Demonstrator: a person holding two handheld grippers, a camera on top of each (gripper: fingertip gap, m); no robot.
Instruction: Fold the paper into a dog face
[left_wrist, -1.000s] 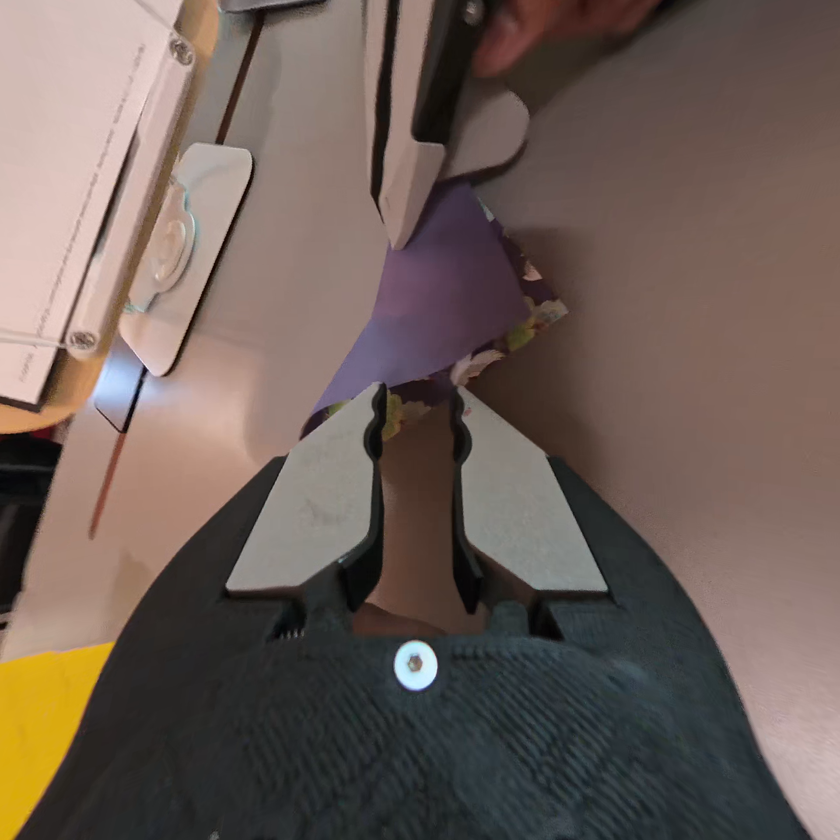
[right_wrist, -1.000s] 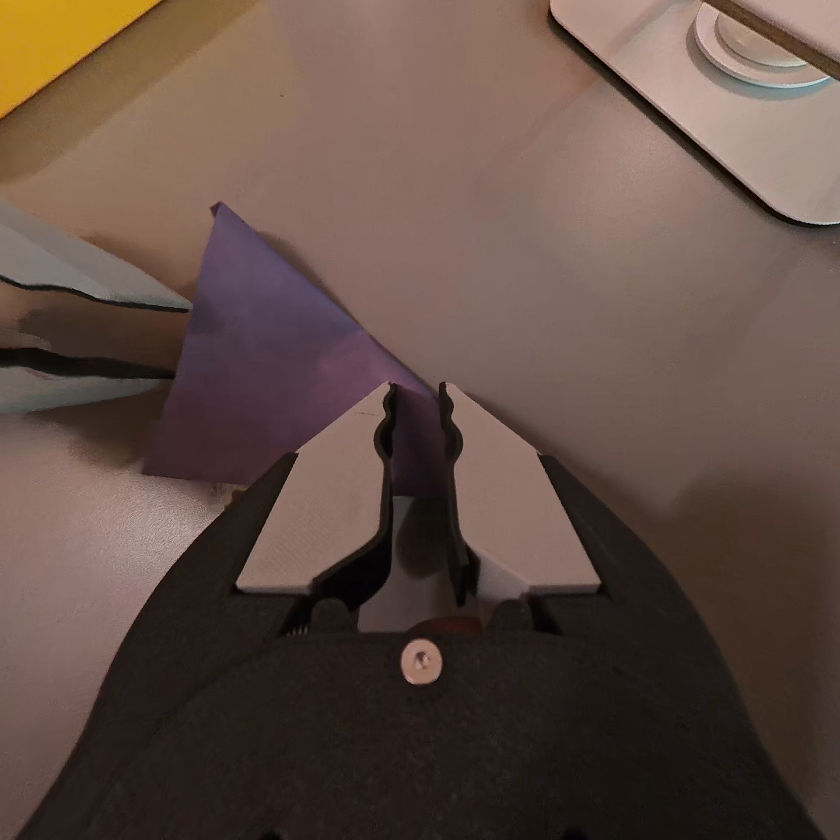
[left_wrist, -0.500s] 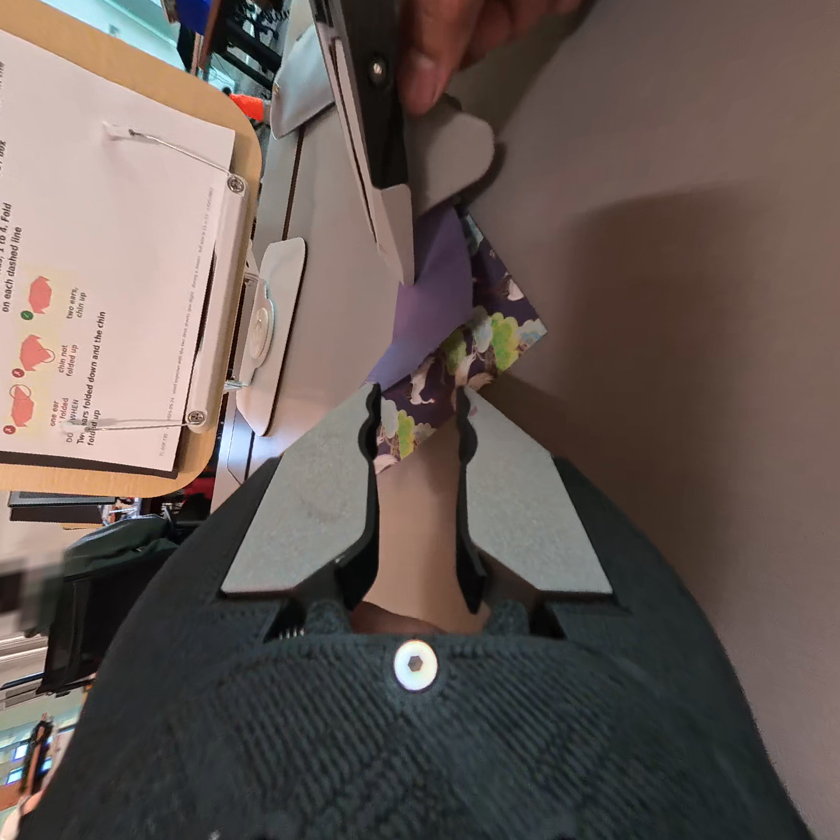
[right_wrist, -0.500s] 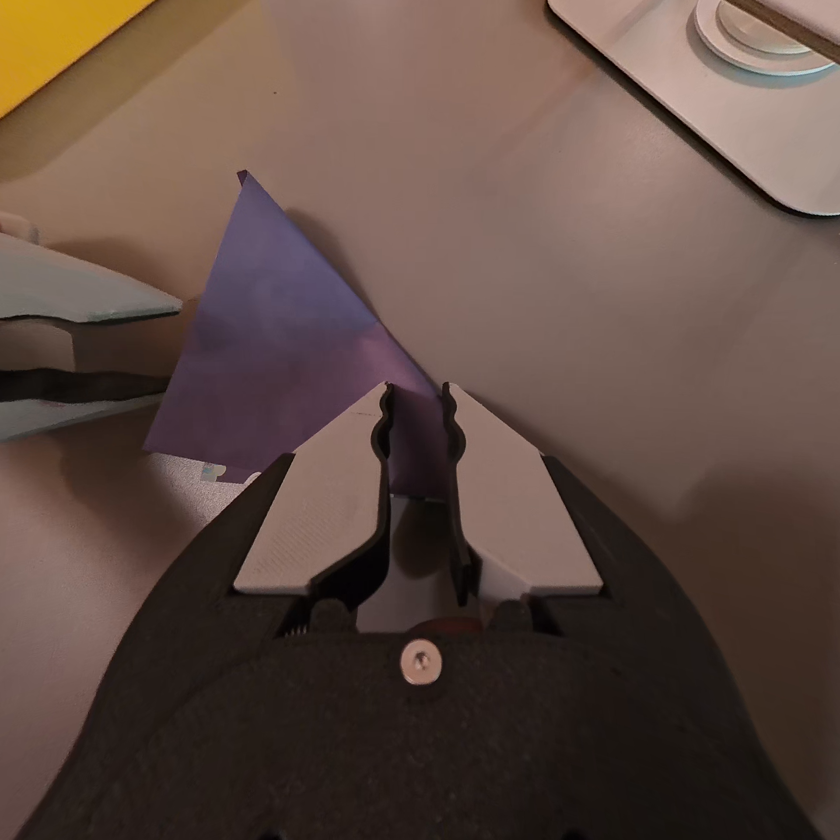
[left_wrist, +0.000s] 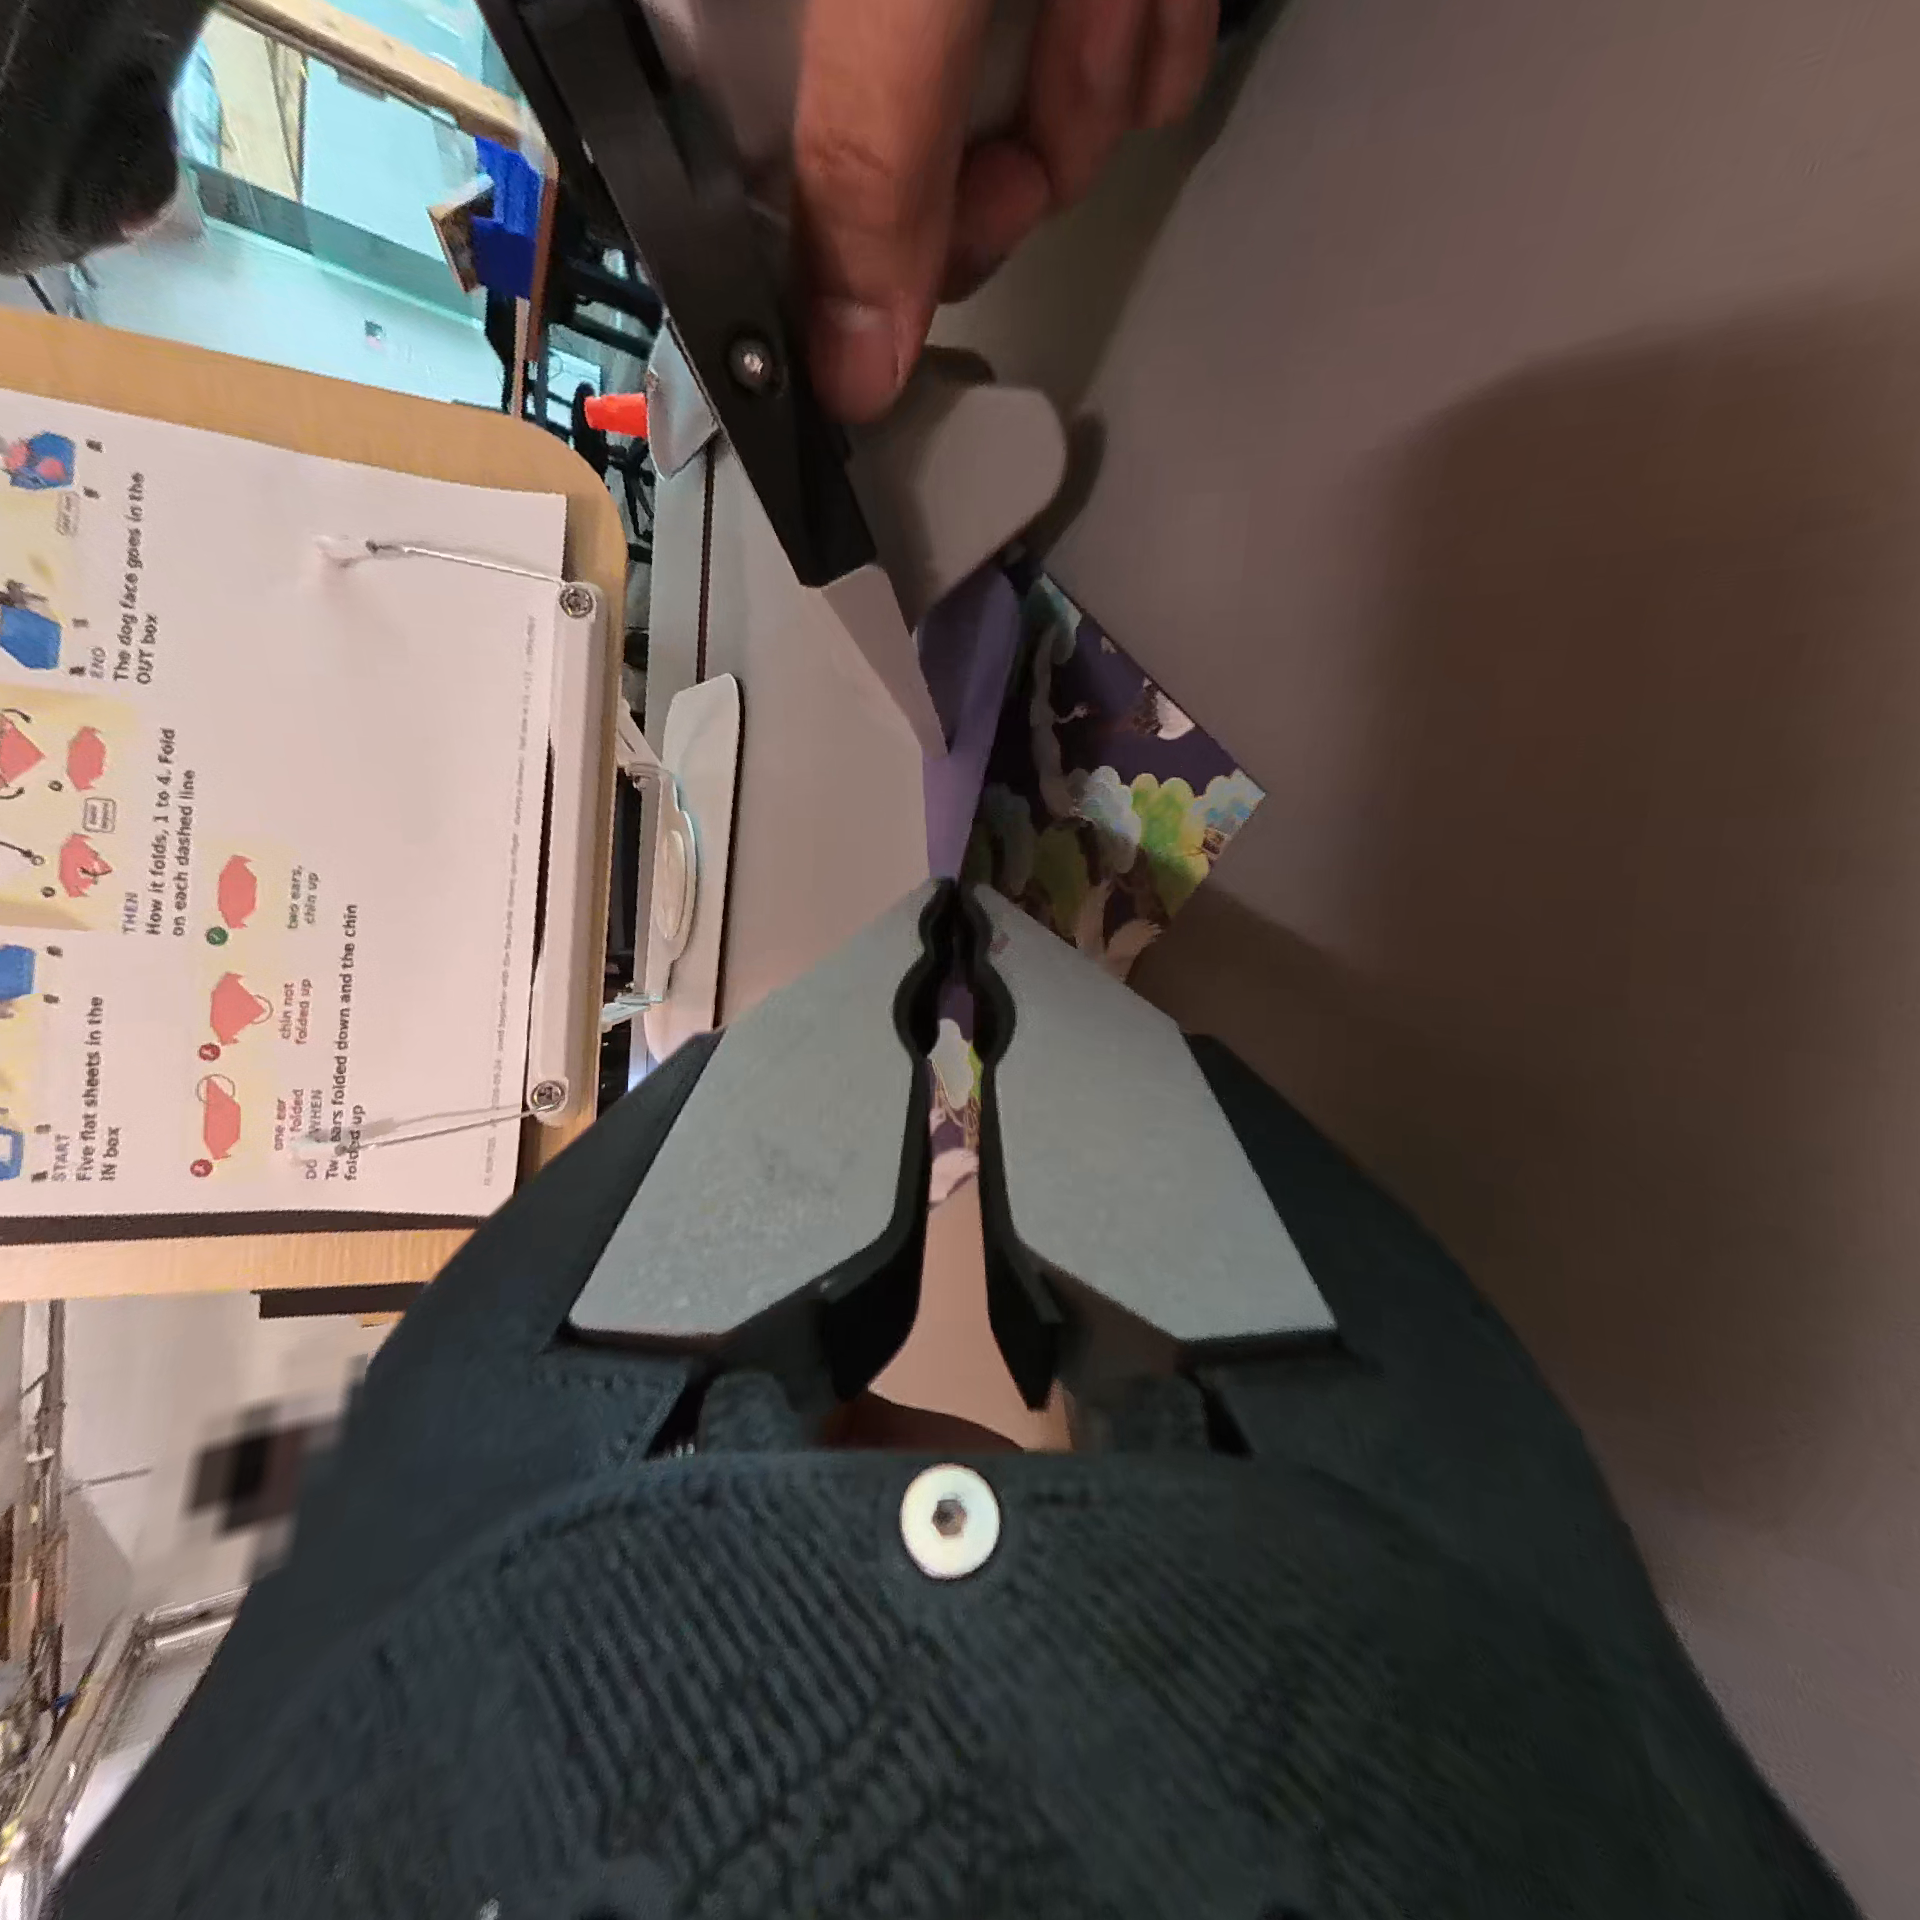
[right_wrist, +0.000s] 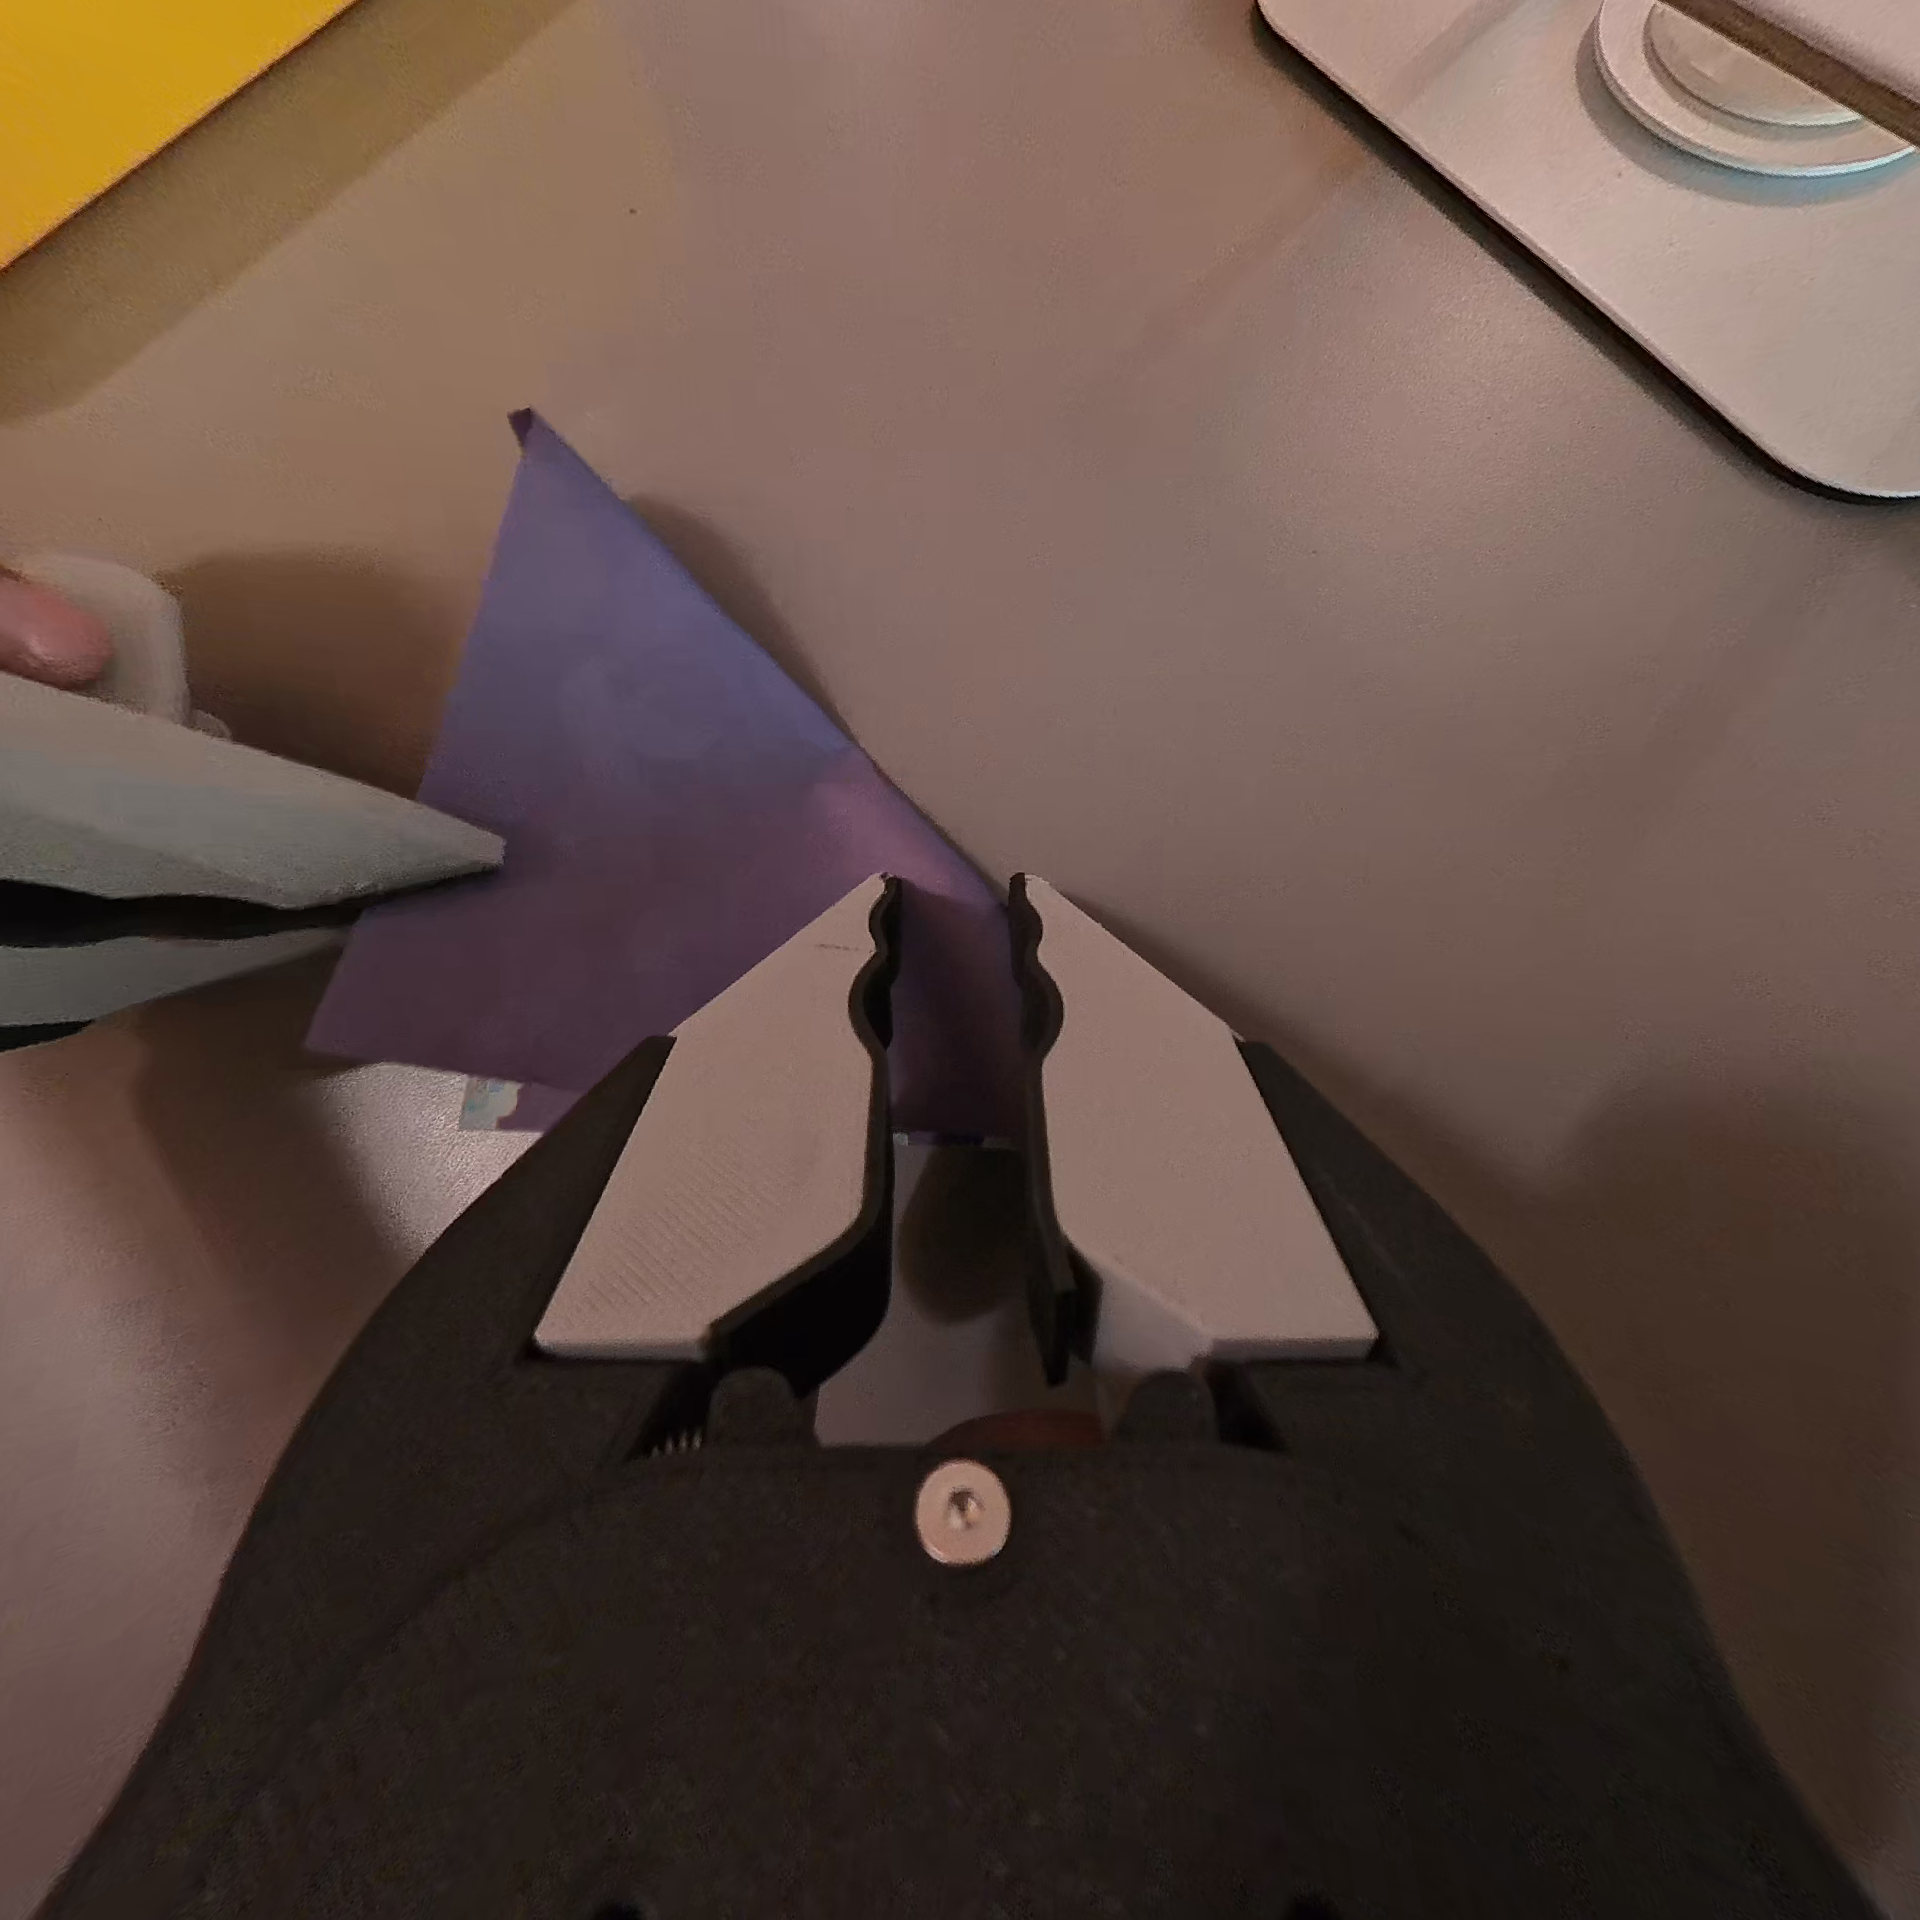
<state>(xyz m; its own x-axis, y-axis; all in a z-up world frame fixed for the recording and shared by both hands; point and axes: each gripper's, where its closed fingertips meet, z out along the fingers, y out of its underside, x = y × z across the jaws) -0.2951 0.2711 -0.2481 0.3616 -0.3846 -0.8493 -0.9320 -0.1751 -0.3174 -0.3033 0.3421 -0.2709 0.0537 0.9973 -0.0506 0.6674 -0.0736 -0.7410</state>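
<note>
Two grippers on one sheet, and the left gripper (left_wrist: 954, 914) has just snapped closed: half a second ago its jaws stood apart around the patterned edge, now the tips meet and pinch the paper (left_wrist: 1101, 821) between them. The left view has also rolled further over, so the free flap looks to be lifting off the table (left_wrist: 1558, 935). The right gripper (right_wrist: 954, 883) hasn't budged; its jaws stand a little apart, straddling the near corner of the purple triangle (right_wrist: 644, 831), apparently pressing it down rather than gripping. That reads as anchor on the right, fold-over on the left, likely an ear or the chin. Ahead of the left gripper a clipboard (left_wrist: 312, 831) carries an instruction sheet. Containers? None I can confirm; the yellow thing (right_wrist: 114, 104) far ahead-left of the right gripper is only a corner, contents unseen.
</note>
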